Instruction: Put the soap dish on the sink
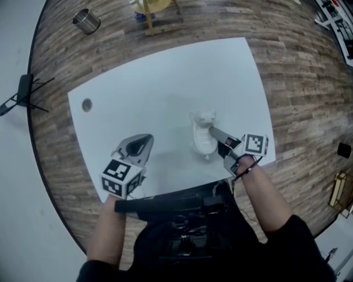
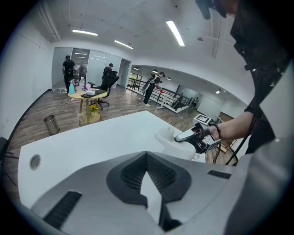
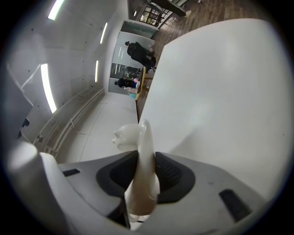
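Observation:
A white soap dish (image 1: 202, 136) with a small animal figure at its far end is at the near right of the white table (image 1: 165, 82). My right gripper (image 1: 214, 134) is shut on the dish's near rim; the rim (image 3: 145, 160) runs between its two dark pads. Whether the dish rests on the table or hangs just above it, I cannot tell. From the left gripper view the dish (image 2: 173, 143) shows at the table's right edge with the right gripper (image 2: 183, 137) on it. My left gripper (image 1: 138, 145) hovers over the near left of the table, shut and holding nothing.
A round grommet hole (image 1: 86, 104) sits near the table's left edge. On the wooden floor beyond stand a metal bin (image 1: 86, 21) and a small round wooden table (image 1: 151, 6). A black stand (image 1: 22, 91) is at the far left. People (image 2: 151, 87) stand far back in the room.

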Motion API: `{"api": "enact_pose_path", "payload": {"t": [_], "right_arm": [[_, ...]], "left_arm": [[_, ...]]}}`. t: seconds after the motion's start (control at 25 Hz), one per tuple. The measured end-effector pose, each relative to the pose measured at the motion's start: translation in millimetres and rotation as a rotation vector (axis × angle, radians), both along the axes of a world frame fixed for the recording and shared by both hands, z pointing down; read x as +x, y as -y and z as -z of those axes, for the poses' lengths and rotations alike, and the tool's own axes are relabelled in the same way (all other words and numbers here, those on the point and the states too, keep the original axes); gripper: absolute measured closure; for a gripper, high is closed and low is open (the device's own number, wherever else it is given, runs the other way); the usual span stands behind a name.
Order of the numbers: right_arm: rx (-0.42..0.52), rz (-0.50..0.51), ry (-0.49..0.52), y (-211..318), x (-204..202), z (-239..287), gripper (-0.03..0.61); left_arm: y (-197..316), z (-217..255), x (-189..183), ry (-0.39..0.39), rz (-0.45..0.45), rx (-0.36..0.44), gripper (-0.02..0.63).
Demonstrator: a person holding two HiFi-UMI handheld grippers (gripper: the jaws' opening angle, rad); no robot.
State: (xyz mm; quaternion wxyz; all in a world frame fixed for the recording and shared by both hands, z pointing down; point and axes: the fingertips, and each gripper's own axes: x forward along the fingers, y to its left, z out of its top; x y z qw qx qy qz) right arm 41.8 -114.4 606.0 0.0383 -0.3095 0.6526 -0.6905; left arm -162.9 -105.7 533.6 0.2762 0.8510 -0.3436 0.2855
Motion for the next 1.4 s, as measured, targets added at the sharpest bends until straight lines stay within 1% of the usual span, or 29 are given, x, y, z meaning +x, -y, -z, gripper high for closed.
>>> {"api": "enact_pose_path", "payload": {"t": [0.2,0.4,0.8,1.0,1.08,1.16,1.4], "right_arm": [[-0.01,0.001,-0.004,-3.8,-0.8,-5.1,0.449],[-0.034,-0.003,-0.031,-5.5,3.0,-14.2,0.449],[-0.01,0.017,-0.045,-1.9,0.9,-21.6,0.449],[-0.035,0.006,-0.06,0.9,3.9,-25.9,0.449],[-0.023,0.014,-0.068,2.2,4.0,-26.1,0.449],[-0.003,0.029,-0.076,3.6,3.1,-25.3,0.449],[-0.018,0.022,-0.086,1.6,3.3,-29.3,0.449]], "left_arm": [[-5.4,-5.5,0.2,0.0,0.002,-0.01,0.624],[-11.8,-13.0,-0.3,0.001,0.0,-0.032,0.624],[-18.7,-25.0,-6.5,0.009,0.022,-0.059,0.624],[-18.5,-31.5,-0.1,0.008,0.017,-0.077,0.624],[-20.6,-32.9,3.8,0.008,0.008,-0.082,0.624],[-21.3,-32.1,6.5,0.006,0.003,-0.083,0.624],[-19.6,-30.8,5.6,0.008,0.008,-0.076,0.624]]}}
